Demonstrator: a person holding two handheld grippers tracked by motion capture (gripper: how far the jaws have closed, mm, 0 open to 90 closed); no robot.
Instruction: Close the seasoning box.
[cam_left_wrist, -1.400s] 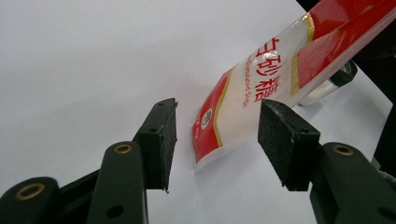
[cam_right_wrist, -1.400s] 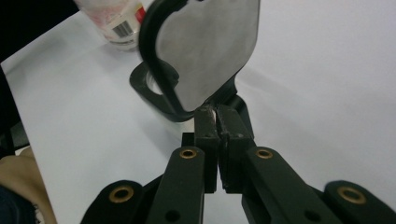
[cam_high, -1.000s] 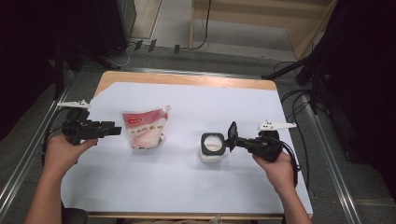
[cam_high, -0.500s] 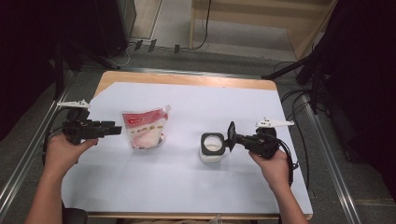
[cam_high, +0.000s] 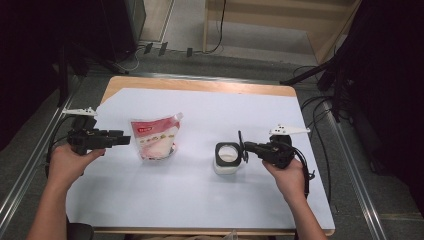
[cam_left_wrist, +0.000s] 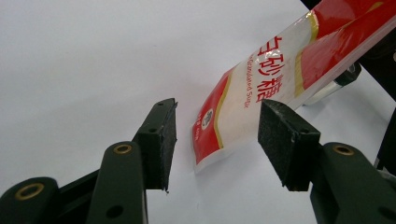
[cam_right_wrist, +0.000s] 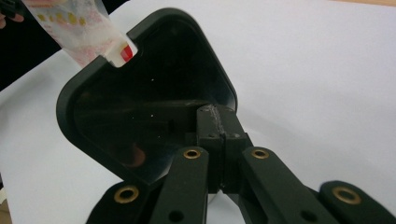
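Both hands lie level: left gripper (cam_high: 120, 139) jaws spread toward the pouch (cam_high: 155, 137), right gripper (cam_high: 243, 148) apparently pinching the lid (cam_right_wrist: 140, 93).

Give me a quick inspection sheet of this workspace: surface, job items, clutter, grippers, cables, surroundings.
Surface: white sheet over a wooden table, flat.
Job's things: red and white sugar pouch lying left of centre; white jar open, with white contents; its black lid tilted up.
Clutter: nothing seen.
Grippers: left hand-held gripper open, aimed at the pouch, not touching; right hand-held gripper shut on the lid's edge.
Cables: one trails from the right hand-held gripper; more lie on the floor right of the table.
Surroundings: grey floor, dark stands on both sides, wooden frame behind.
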